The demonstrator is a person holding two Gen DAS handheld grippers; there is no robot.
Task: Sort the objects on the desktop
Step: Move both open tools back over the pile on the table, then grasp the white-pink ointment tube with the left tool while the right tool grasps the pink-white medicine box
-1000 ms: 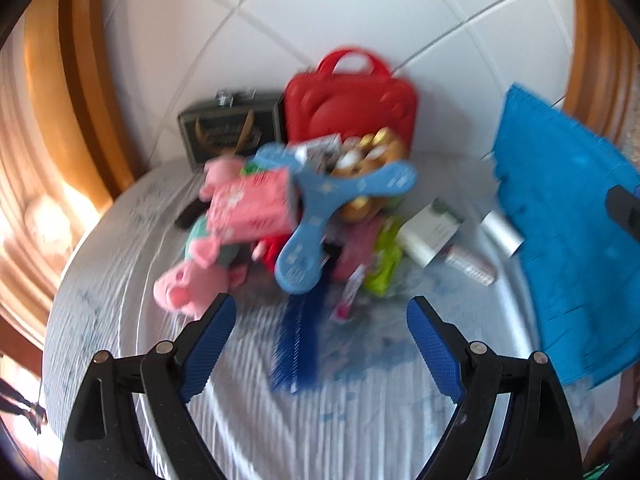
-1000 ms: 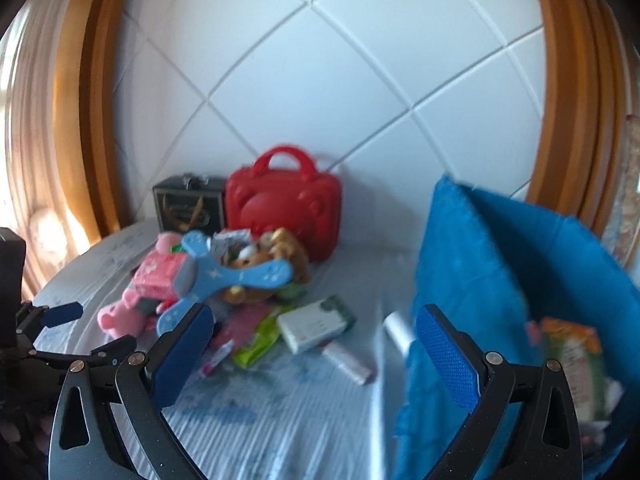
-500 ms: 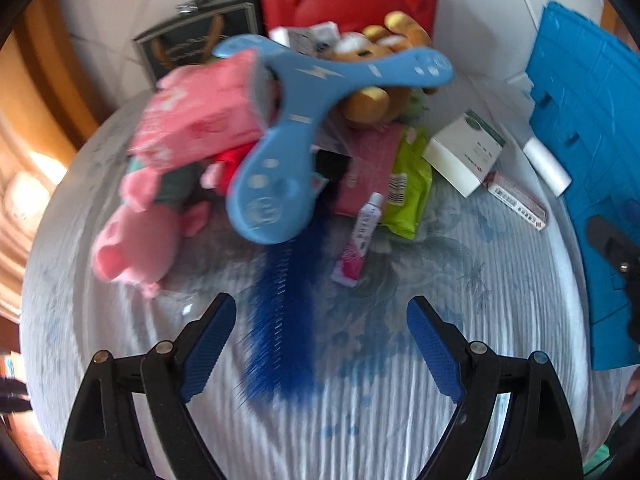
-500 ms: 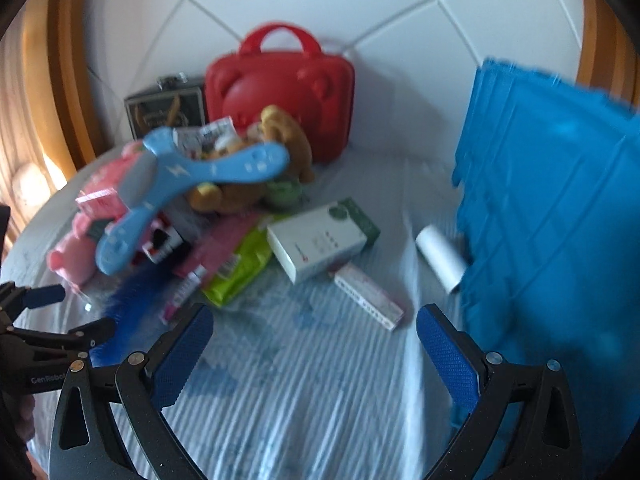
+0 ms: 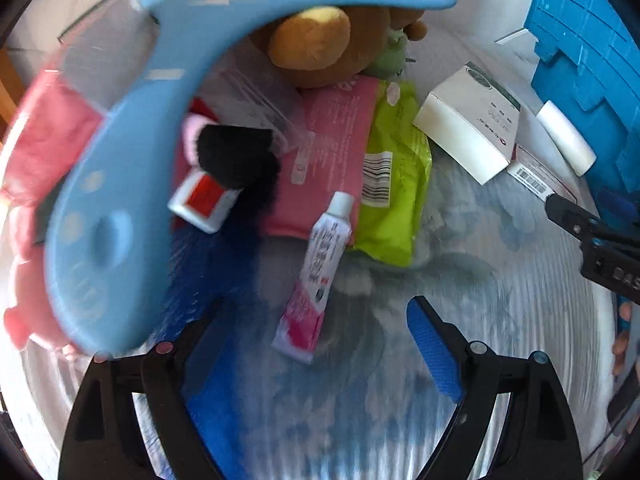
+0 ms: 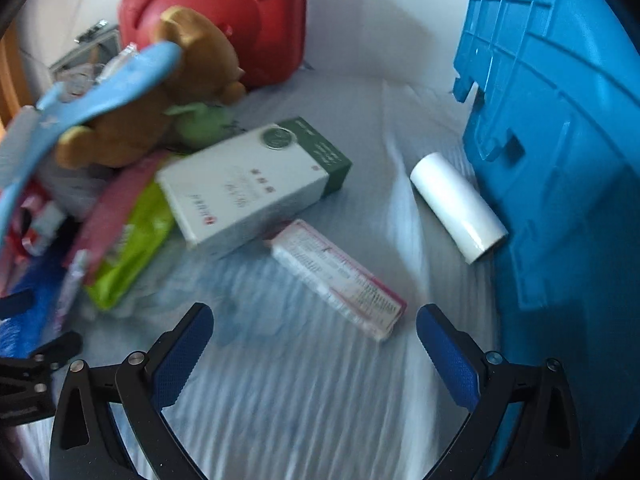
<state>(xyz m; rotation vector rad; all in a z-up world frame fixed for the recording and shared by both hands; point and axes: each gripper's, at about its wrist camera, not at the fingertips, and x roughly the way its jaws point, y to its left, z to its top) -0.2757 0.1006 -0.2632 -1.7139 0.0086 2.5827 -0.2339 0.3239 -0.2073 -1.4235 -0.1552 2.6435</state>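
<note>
A: Over the striped cloth on the counter [image 6: 304,392], your left hand-held gripper [image 5: 316,352] is spread wide and holds nothing; the pink-and-white tube [image 5: 316,272] lies just ahead of it, its cap toward the green pouch [image 5: 394,184].

B: And your right hand-held gripper [image 6: 314,344]?

A: Wide too, and empty. The slim pink box [image 6: 340,278] lies just ahead of it, beside the white-and-green carton [image 6: 252,184]. The white roll [image 6: 458,206] rests against the blue crate [image 6: 568,168].
</note>
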